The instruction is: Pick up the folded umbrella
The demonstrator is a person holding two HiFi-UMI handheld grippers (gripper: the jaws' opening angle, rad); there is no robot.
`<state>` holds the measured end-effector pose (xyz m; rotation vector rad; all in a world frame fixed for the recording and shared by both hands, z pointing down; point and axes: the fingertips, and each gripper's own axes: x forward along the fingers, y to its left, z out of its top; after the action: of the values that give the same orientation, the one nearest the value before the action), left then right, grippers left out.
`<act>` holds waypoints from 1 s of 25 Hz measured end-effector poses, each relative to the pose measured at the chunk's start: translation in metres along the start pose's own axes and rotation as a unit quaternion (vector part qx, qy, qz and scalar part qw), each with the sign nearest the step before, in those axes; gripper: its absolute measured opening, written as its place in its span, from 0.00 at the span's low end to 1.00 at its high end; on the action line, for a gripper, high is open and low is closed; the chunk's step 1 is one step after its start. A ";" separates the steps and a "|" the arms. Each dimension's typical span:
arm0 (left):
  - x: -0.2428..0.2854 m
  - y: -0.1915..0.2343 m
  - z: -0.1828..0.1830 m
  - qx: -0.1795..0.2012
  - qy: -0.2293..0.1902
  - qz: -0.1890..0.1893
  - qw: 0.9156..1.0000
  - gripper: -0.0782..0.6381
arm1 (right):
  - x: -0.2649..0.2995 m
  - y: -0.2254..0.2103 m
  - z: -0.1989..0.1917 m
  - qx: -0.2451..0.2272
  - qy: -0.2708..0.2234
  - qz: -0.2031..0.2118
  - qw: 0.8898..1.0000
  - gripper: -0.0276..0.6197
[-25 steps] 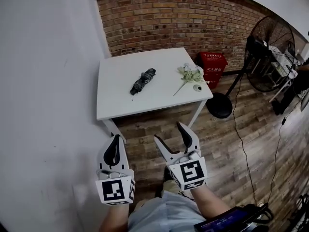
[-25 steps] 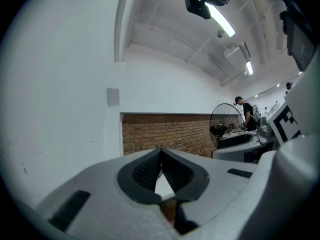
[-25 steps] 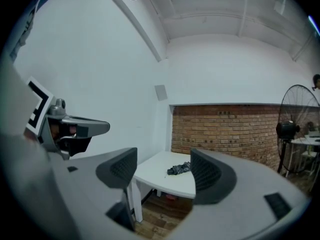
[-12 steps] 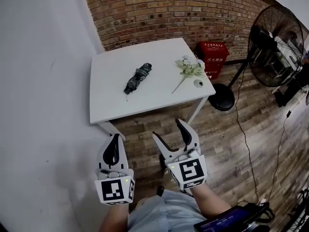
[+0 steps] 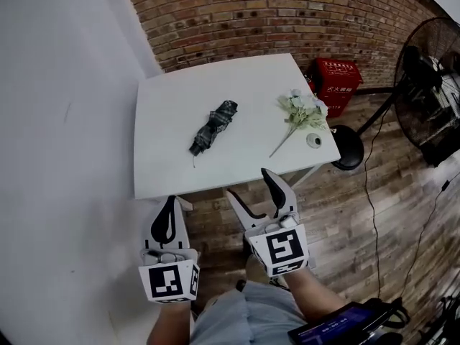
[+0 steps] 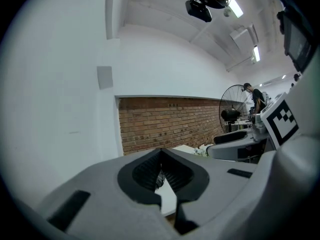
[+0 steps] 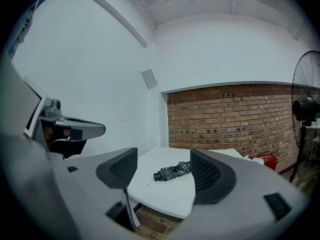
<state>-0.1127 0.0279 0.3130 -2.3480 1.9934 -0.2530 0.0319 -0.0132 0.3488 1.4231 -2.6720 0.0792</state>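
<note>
risk: spread, empty right tool [image 5: 249,183] could nudge the folded umbrella [image 5: 213,127] along the table [image 5: 165,171]; left tool [image 5: 169,205] is pressed together.

Left claw [image 5: 170,203], right claw [image 5: 248,184]: white, black-padded.

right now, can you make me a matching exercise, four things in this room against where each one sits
Things:
1. folded umbrella
2. flowers
3. red box
4. standing fan

Places:
A. low down against the brick wall
B. near the table edge at the head view's right
C. on a pole over a round base on the wooden floor
D. around the middle of the white tabletop

Pairs: 1-D, 2-B, 3-A, 4-C
</note>
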 end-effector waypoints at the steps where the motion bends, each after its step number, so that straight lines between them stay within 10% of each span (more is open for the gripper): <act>1: 0.010 0.002 0.002 0.000 0.001 0.003 1.000 0.12 | 0.010 -0.005 0.002 0.001 0.000 0.004 1.000 0.55; 25: 0.128 0.037 0.069 0.038 -0.043 0.067 0.996 0.12 | 0.141 -0.061 0.079 -0.004 -0.068 0.076 0.995 0.54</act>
<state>-0.1177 -0.1084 0.2514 -2.1315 2.0523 -0.2132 -0.0015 -0.1712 0.2876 1.2642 -2.8841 -0.0148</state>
